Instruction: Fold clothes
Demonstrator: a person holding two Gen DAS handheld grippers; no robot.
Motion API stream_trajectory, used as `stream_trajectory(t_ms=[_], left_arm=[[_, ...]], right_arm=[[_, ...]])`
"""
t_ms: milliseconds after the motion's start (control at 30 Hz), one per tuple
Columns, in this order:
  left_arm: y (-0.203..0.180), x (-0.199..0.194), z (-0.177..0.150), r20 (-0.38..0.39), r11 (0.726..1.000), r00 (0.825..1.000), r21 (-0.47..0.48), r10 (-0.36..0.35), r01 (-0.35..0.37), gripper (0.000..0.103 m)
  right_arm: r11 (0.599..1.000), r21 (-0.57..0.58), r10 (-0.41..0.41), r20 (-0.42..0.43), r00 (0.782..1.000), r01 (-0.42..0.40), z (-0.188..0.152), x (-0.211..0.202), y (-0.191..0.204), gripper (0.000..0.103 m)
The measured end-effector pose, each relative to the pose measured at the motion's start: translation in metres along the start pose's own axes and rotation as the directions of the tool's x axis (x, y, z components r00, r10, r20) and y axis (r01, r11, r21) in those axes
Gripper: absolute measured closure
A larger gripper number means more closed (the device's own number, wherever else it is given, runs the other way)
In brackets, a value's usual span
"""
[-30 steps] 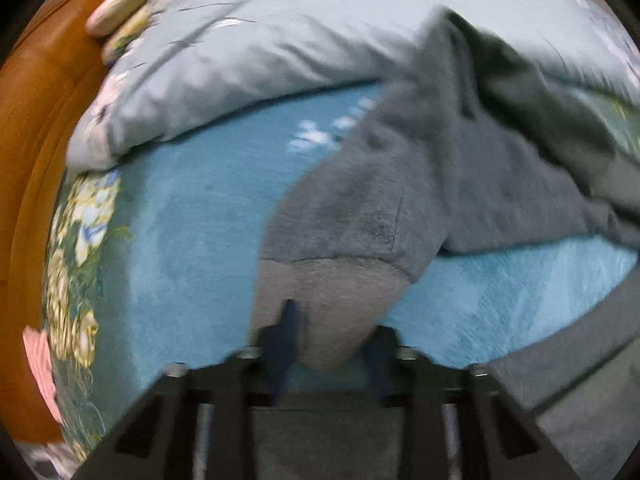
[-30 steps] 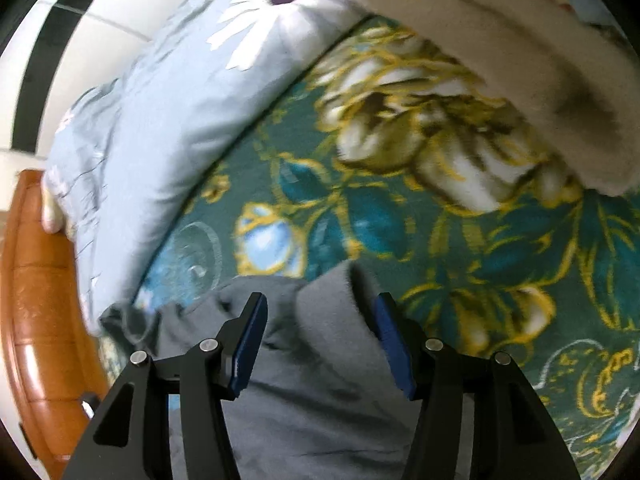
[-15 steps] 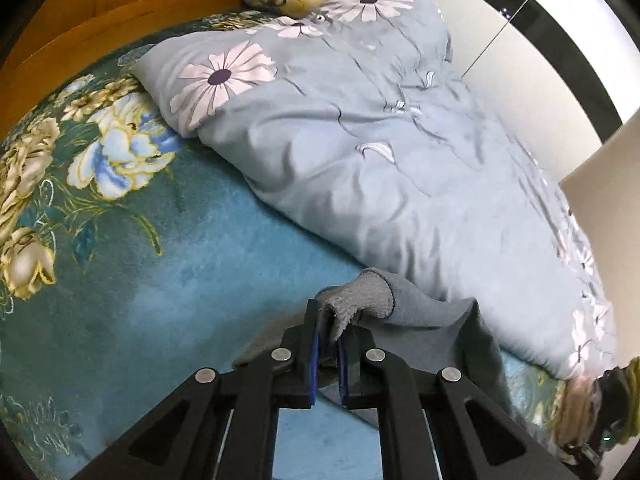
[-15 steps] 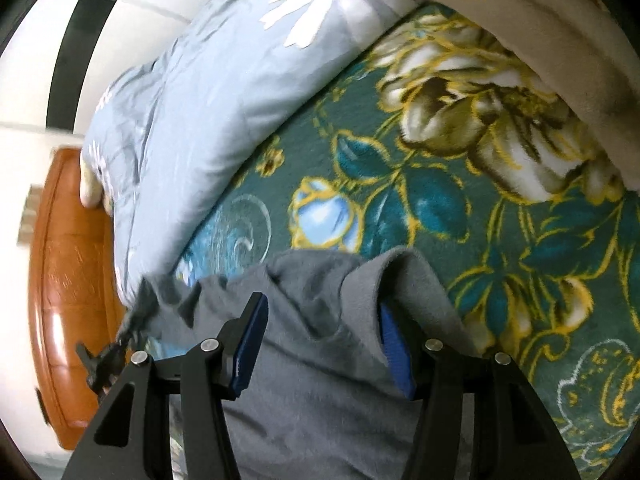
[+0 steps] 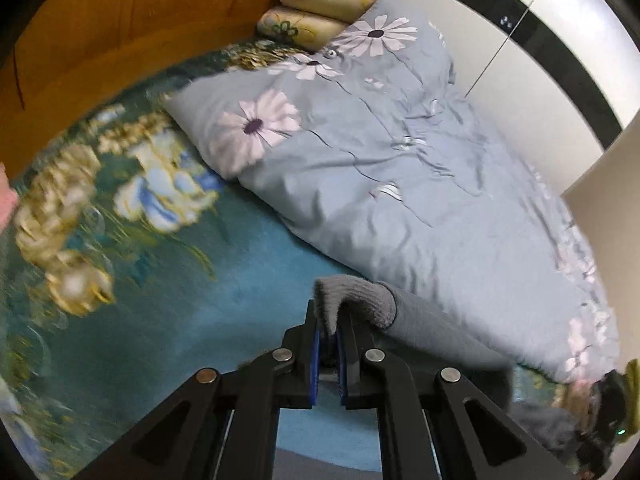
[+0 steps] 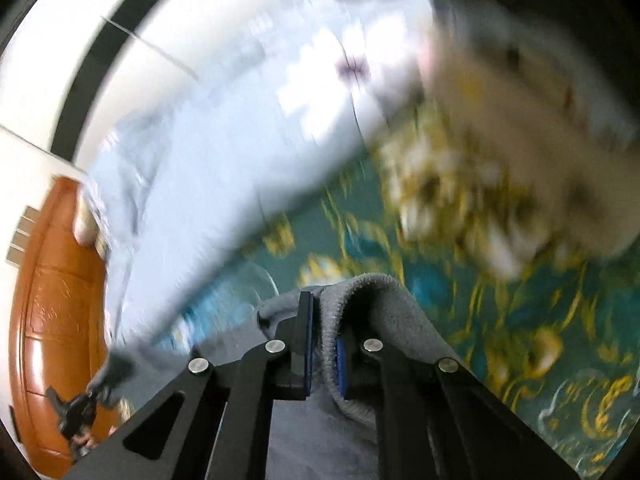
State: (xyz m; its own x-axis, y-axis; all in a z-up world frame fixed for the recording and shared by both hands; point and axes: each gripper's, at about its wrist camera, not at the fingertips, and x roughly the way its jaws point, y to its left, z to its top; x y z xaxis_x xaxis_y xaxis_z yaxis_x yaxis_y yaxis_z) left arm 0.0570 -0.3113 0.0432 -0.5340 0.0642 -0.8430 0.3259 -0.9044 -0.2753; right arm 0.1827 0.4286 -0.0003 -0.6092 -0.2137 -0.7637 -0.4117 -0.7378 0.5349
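Observation:
A grey sweater [image 5: 432, 328] hangs stretched between my two grippers above the bed. My left gripper [image 5: 328, 332] is shut on its ribbed cuff [image 5: 352, 296], which folds over the fingertips. My right gripper [image 6: 322, 332] is shut on another ribbed edge of the grey sweater [image 6: 376, 300]; the cloth drapes down under it. In the left wrist view the other gripper shows small at the lower right [image 5: 608, 420]. In the right wrist view the other gripper shows small at the lower left [image 6: 80, 408].
The bed has a teal flowered blanket [image 5: 132, 280] and a light blue quilt with daisies [image 5: 384, 152] along the wall side. Two rolled pillows [image 5: 324, 8] lie by the orange wooden headboard [image 5: 120, 20]. A cream fluffy item [image 6: 520, 112] lies at the upper right, blurred.
Both grippers have closed on the sweater's ribbed edges and lifted it off the bed. The left closed first; the right was still open half a second ago. Both views have swung upward.

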Motion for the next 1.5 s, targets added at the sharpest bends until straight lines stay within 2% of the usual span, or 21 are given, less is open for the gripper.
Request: stream_trajectory(t_ms=[67,133,233,333,400,433,467,500,567,633,733,833,867,900,933,1033,1100,1267,1500], left_arm=[[0.001,0.019,0.01,-0.063,0.995,0.994,0.041,0.093,-0.09,0.096],[0.005,0.044,0.016,-0.134,0.992,0.983,0.048,0.123,-0.118,0.096],[0.012,0.096,0.021,-0.267,0.984,0.948,0.043,0.175,-0.17,0.096],[0.014,0.13,0.027,-0.294,0.981,0.937,0.016,0.19,-0.194,0.094],[0.016,0.141,0.029,-0.299,0.984,0.941,-0.031,0.159,-0.176,0.093],[0.017,0.141,0.029,-0.285,0.986,0.948,-0.048,0.138,-0.158,0.091],[0.018,0.137,0.028,-0.267,0.987,0.956,-0.064,0.123,-0.145,0.081],[0.02,0.132,0.026,-0.248,0.988,0.962,-0.081,0.11,-0.133,0.061],[0.029,0.117,0.014,-0.209,0.983,0.972,-0.125,0.106,-0.134,0.048],[0.036,0.109,-0.005,-0.208,0.975,0.971,-0.163,0.115,-0.151,0.048],[0.038,0.108,-0.032,-0.225,0.971,0.97,-0.198,0.088,-0.134,0.048],[0.03,0.124,-0.046,-0.271,0.971,0.958,-0.19,0.093,-0.148,0.048],[0.029,0.129,-0.047,-0.29,0.964,0.949,-0.193,0.121,-0.182,0.048],[0.032,0.13,-0.048,-0.287,0.954,0.949,-0.223,0.133,-0.201,0.048],[0.035,0.13,-0.048,-0.281,0.942,0.949,-0.256,0.142,-0.216,0.048],[0.056,0.104,-0.051,-0.153,0.894,0.985,-0.425,0.085,-0.143,0.048],[0.067,0.085,-0.052,-0.089,0.881,0.987,-0.446,0.13,-0.156,0.048],[0.064,0.101,-0.054,-0.131,0.875,0.986,-0.459,0.104,-0.154,0.046],[0.06,0.124,-0.057,-0.188,0.866,0.98,-0.477,0.067,-0.151,0.047]], right_arm=[[0.998,-0.02,-0.06,0.012,0.998,0.06,0.008,0.006,-0.001,0.094],[0.997,0.004,-0.078,-0.005,0.997,0.078,0.011,0.018,-0.008,0.094],[0.994,0.028,-0.108,-0.019,0.994,0.108,0.015,0.031,-0.016,0.094],[0.987,0.053,-0.147,-0.027,0.989,0.149,0.019,0.04,-0.023,0.094],[0.984,0.073,-0.158,-0.047,0.986,0.162,0.022,0.044,-0.028,0.094],[0.983,0.078,-0.163,-0.058,0.985,0.167,0.023,0.045,-0.031,0.094],[0.982,0.072,-0.168,-0.065,0.984,0.172,0.023,0.046,-0.031,0.094],[0.982,0.059,-0.175,-0.07,0.982,0.18,0.024,0.047,-0.03,0.094],[0.981,0.037,-0.19,-0.077,0.979,0.193,0.024,0.048,-0.028,0.092],[0.98,0.032,-0.195,-0.085,0.977,0.198,0.024,0.049,-0.027,0.091],[0.979,0.033,-0.199,-0.097,0.975,0.203,0.024,0.052,-0.027,0.091],[0.978,0.021,-0.205,-0.106,0.973,0.208,0.025,0.051,-0.022,0.091],[0.978,0.02,-0.206,-0.108,0.973,0.209,0.025,0.05,-0.021,0.091],[0.978,0.021,-0.205,-0.109,0.973,0.208,0.027,0.048,-0.02,0.091],[0.978,0.023,-0.203,-0.109,0.973,0.206,0.029,0.047,-0.019,0.091],[0.979,0.019,-0.198,-0.103,0.975,0.201,0.032,0.04,-0.015,0.091],[0.978,0.003,-0.207,-0.092,0.974,0.209,0.034,0.035,-0.014,0.09],[0.97,0.02,-0.238,-0.102,0.966,0.241,0.033,0.039,-0.018,0.089],[0.974,0.021,-0.223,-0.123,0.967,0.227,0.031,0.029,-0.013,0.089]])
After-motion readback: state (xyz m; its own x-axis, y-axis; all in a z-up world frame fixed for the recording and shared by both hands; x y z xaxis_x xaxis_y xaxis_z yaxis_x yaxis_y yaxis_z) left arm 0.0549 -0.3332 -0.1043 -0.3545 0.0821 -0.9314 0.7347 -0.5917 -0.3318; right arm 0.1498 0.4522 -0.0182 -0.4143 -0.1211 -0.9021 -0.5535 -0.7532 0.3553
